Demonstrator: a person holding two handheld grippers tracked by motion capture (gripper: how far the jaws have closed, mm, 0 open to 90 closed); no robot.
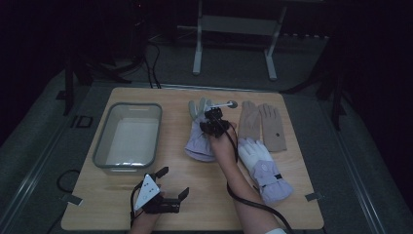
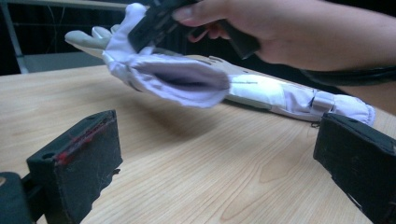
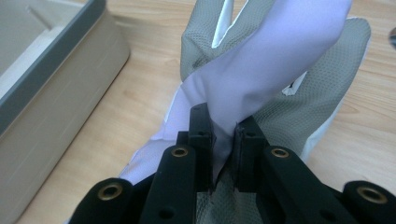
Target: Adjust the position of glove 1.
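Right gripper view shows your right gripper [image 3: 224,135] pinching the lavender glove [image 3: 261,70] between narrow jaws, bin [image 3: 56,93] beside it; your left gripper [image 1: 168,187] rests wide apart.

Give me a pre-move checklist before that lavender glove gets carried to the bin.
1. Right gripper pinched on the lavender glove: ok, fabric sits clamped between the jaws.
2. Glove off the table: ok, its cuff end hangs above the wood in the left gripper view.
3. Bin free to receive: ok, nothing visible inside.
4. Left gripper out of the way: ok, open, near the table's front edge.
5. Second lavender glove undisturbed: ok, lying flat.
6. Grip firm enough for the carry: cannot tell.
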